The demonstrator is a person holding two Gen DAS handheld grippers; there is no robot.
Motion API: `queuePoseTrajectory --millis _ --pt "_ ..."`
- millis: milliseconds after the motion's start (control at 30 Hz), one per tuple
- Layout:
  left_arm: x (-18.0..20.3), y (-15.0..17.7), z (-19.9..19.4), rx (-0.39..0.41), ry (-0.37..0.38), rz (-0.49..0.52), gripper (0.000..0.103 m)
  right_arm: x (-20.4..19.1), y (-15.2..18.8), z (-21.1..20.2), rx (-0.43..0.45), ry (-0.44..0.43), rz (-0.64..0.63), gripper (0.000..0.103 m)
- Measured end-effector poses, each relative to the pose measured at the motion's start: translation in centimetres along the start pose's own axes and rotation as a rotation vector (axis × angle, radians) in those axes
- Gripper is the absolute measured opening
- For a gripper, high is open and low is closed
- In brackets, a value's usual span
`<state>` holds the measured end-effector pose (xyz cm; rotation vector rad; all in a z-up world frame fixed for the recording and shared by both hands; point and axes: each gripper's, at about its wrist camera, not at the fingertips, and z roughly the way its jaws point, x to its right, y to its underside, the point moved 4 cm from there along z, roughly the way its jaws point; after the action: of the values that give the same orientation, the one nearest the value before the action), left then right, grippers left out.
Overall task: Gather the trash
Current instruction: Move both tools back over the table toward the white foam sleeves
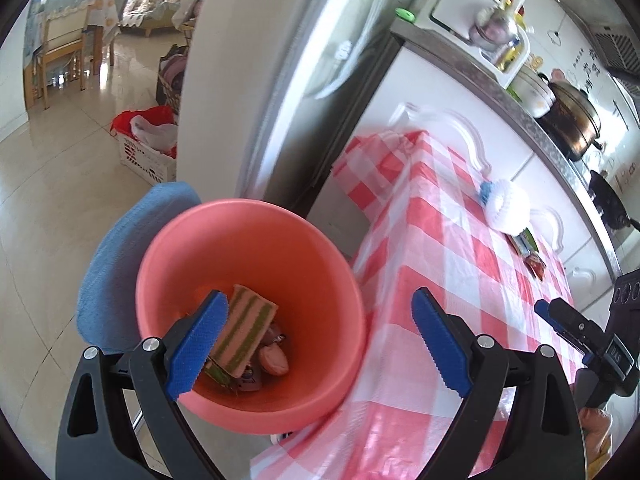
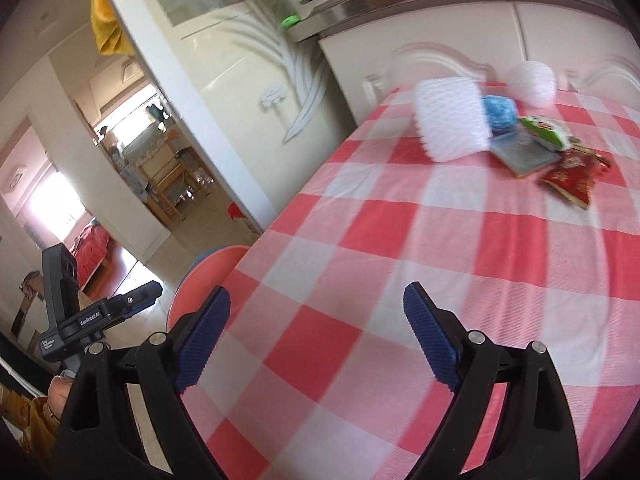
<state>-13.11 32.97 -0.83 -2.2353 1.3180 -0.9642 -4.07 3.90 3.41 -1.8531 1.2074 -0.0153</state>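
Observation:
A pink bin (image 1: 248, 260) stands beside the table's left edge and holds a pink-and-green striped wrapper (image 1: 244, 332) and other small scraps. My left gripper (image 1: 318, 312) hangs open above the bin's mouth, nothing between its fingers. My right gripper (image 2: 316, 304) is open and empty over the red-and-white checked tablecloth (image 2: 400, 240). At the table's far end lie a white foam net (image 2: 452, 120), a blue item (image 2: 498, 112), a second foam net (image 2: 532, 82), a green packet (image 2: 546, 132), a grey flat packet (image 2: 520, 154) and a red packet (image 2: 572, 176). The bin's rim (image 2: 208, 276) shows left of the table.
A blue seat (image 1: 120, 248) sits under and behind the bin. A tall pale fridge (image 1: 304, 60) rises beyond it. White cabinets (image 2: 440, 32) with a counter carrying pots (image 1: 568, 120) run behind the table. A white crate (image 1: 148, 156) with bags stands on the tiled floor.

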Motion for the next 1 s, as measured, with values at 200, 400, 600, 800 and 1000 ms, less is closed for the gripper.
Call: queuePoseTrajectory --millis 200,400,600,800,1000 --pt "3.0 0.9 0.5 -0.056 0.027 0.051 0.092 2.3 -0.2 -2.2 0.052 0.011 0.036 0.089" --pt "6.3 1.4 0.3 -0.074 0.039 0.113 0.092 4.2 -0.1 -3.7 0.085 0.016 0.081 0.09" --pt "9.8 1.0 0.4 -0.099 0.055 0.163 0.092 7.1 -0.3 -5.6 0.127 0.021 0.139 0.09" --pt "17.0 -1.7 1.2 -0.104 0.138 0.257 0.092 10.7 -1.0 -7.8 0.181 0.029 0.196 0.09" --pt "28.2 -5.4 4.8 -0.105 0.23 0.417 0.092 15.4 -1.4 -10.5 0.254 0.037 0.303 0.09"
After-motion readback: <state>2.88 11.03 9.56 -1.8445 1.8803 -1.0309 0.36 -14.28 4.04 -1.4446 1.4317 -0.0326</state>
